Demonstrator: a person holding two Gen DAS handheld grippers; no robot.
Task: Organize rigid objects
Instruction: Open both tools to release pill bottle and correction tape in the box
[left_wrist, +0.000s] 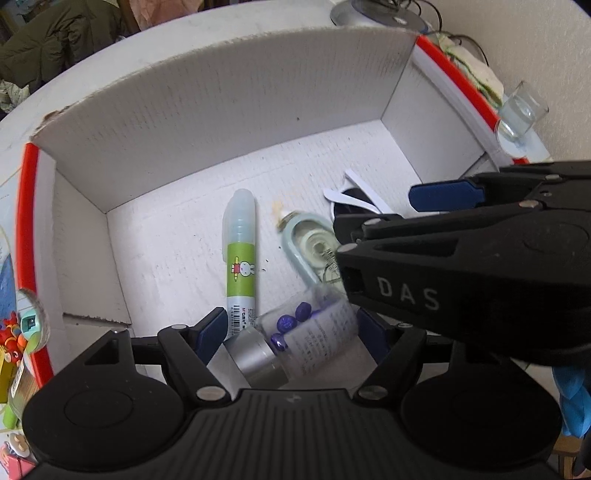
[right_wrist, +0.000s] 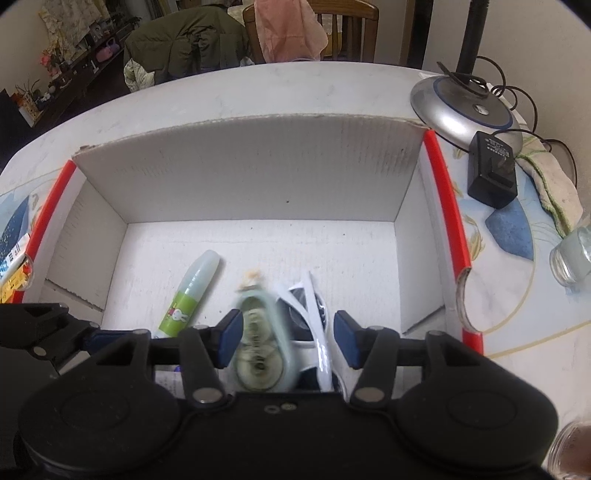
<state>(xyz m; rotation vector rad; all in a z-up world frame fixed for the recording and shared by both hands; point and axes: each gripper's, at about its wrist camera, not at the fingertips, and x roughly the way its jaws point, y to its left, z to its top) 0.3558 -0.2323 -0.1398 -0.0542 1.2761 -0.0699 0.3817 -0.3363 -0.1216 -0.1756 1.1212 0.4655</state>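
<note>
Now, bottle (left_wrist: 306, 339): lower centre of the left wrist view, inside the white box (left_wrist: 221, 110), between the left gripper's (left_wrist: 295, 328) blue pads.
Handling: likely light, stiff, smooth and slippery; best gripped across the clear body above the silver cap.
Left claw: jaws apart; contact with the bottle unclear.
Right gripper (right_wrist: 288, 339): jaws wide apart over the blurred tape dispenser (right_wrist: 262, 343) and sunglasses (right_wrist: 314, 317); no grip visible.
Marker (left_wrist: 240, 254): lying loose, centre left.

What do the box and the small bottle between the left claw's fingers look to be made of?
Box: white corrugated cardboard, matte; fluting lines and a torn brown edge show. Bottle: clear glass or plastic, hard to tell which; brushed silver cap, probably metal or metallised plastic.
</note>
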